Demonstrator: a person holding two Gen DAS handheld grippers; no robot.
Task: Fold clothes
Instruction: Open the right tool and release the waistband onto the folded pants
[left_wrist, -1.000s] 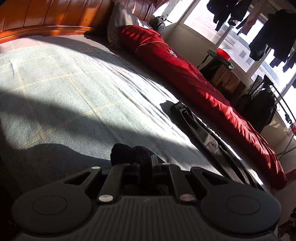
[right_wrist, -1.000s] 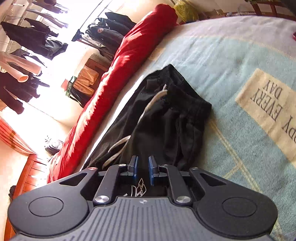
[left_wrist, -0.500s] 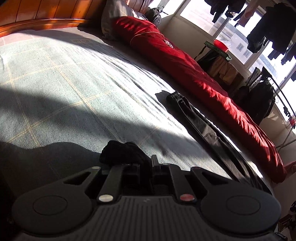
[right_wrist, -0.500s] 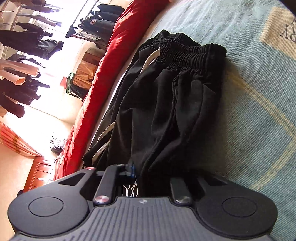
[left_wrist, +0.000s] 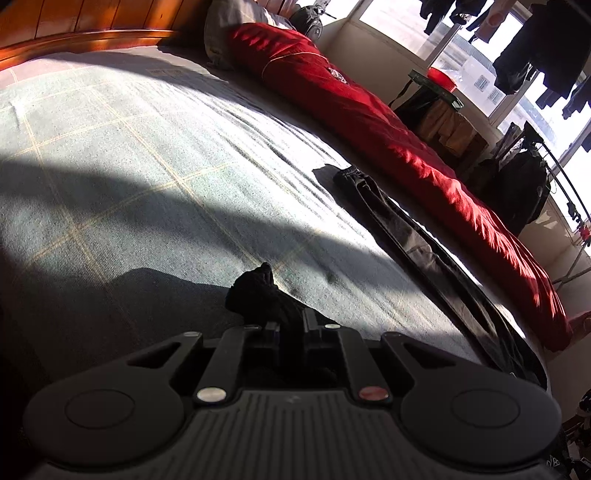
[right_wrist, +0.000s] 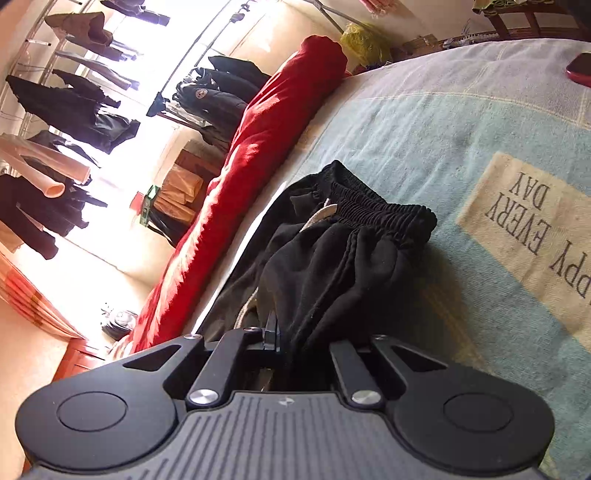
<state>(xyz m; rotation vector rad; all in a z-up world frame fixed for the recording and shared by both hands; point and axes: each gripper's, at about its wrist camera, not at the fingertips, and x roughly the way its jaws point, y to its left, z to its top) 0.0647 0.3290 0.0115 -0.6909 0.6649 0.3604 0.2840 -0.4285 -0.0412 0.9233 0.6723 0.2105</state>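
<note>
The black sweatpants (right_wrist: 343, 258) lie on the pale green bedspread (right_wrist: 461, 147), alongside a rolled red quilt (right_wrist: 258, 147). The right tongs (right_wrist: 291, 332) are clenched on a fold of the sweatpants below the elastic waistband (right_wrist: 380, 210). The left tongs (left_wrist: 290, 325) pinch a bunched black cuff (left_wrist: 258, 291), while the rest of the garment stretches along the quilt's edge.

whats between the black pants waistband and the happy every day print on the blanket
In the right wrist view, only bare green blanket lies between the black pants waistband and the cream "EVERY DAY" print; nothing rests on that stretch.
</note>
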